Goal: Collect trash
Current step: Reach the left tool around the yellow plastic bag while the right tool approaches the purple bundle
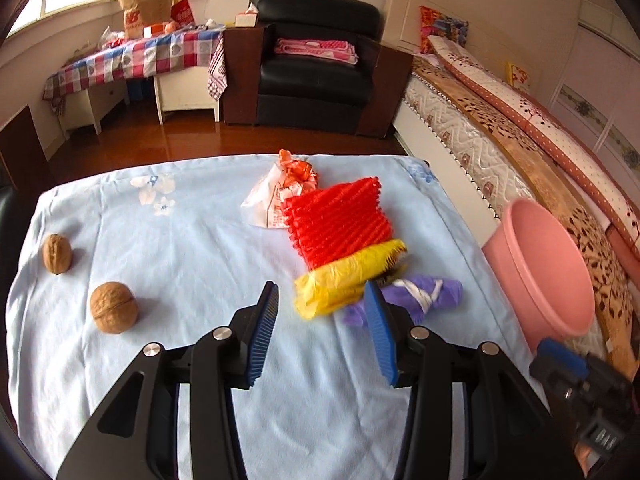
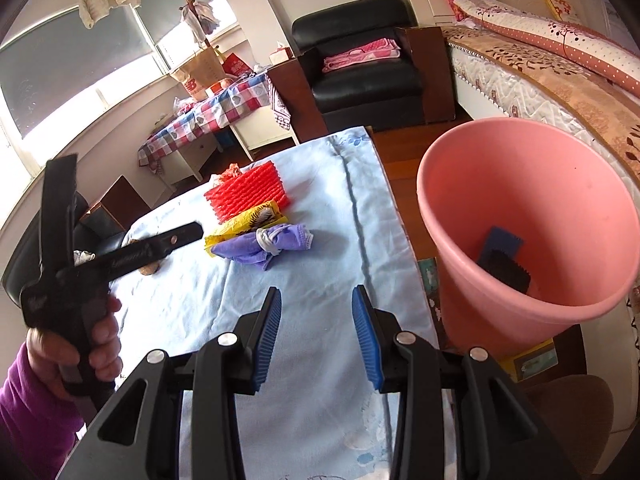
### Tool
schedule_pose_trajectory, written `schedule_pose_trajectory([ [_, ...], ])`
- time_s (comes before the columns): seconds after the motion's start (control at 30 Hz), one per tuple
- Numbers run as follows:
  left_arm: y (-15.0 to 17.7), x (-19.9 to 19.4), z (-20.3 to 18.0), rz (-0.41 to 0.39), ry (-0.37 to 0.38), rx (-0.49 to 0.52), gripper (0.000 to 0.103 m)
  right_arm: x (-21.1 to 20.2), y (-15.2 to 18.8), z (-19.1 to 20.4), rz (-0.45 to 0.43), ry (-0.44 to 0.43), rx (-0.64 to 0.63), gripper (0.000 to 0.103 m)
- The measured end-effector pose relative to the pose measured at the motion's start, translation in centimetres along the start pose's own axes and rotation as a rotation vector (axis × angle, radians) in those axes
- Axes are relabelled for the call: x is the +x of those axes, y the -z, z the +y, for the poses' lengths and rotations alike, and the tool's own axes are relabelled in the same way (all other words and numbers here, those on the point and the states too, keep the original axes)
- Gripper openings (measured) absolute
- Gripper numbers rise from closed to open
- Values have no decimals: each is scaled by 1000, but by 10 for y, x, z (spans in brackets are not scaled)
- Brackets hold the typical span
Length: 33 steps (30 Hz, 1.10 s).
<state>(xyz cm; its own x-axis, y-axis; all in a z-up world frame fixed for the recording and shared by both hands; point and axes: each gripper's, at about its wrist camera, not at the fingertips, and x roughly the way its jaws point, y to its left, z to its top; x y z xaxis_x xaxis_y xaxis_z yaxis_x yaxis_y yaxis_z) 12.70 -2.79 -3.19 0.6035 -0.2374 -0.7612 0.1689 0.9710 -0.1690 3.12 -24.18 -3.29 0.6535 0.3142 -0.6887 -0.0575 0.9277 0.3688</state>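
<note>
Yellow wrapper [image 1: 344, 280] just beyond left tongs [image 1: 322, 300]

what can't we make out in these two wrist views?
- Pink bin: left view's angle hides its inside; the right view shows dark pieces, kind unclear.
- Yellow wrapper: print blurred in the left view.
- Walnut: right view, mostly hidden behind the left gripper.
- White bag: printing too small to read.

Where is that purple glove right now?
The purple glove lies on the blue cloth, touching the yellow wrapper, left of the pink bin.
</note>
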Motion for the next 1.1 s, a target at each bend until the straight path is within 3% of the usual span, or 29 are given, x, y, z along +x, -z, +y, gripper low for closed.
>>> schedule_pose_trajectory([
  [0.33,-13,49,-9,65,-32,74,44,11,5,4,34,-25,-16,36],
  [0.53,-3,52,-12,99,47,80,44,16,5,6,50,-35,-20,36],
  [0.73,14,45,-22,87,72,100,44,22,4,7,74,-37,-9,36],
  [0.87,21,39,-22,85,84,80,24,24,3,9,82,-37,-13,41],
  [0.9,22,36,-22,83,83,78,22,25,2,9,82,-38,-10,45],
  [1.1,33,17,-23,53,72,73,16,31,-7,16,89,-59,0,46],
])
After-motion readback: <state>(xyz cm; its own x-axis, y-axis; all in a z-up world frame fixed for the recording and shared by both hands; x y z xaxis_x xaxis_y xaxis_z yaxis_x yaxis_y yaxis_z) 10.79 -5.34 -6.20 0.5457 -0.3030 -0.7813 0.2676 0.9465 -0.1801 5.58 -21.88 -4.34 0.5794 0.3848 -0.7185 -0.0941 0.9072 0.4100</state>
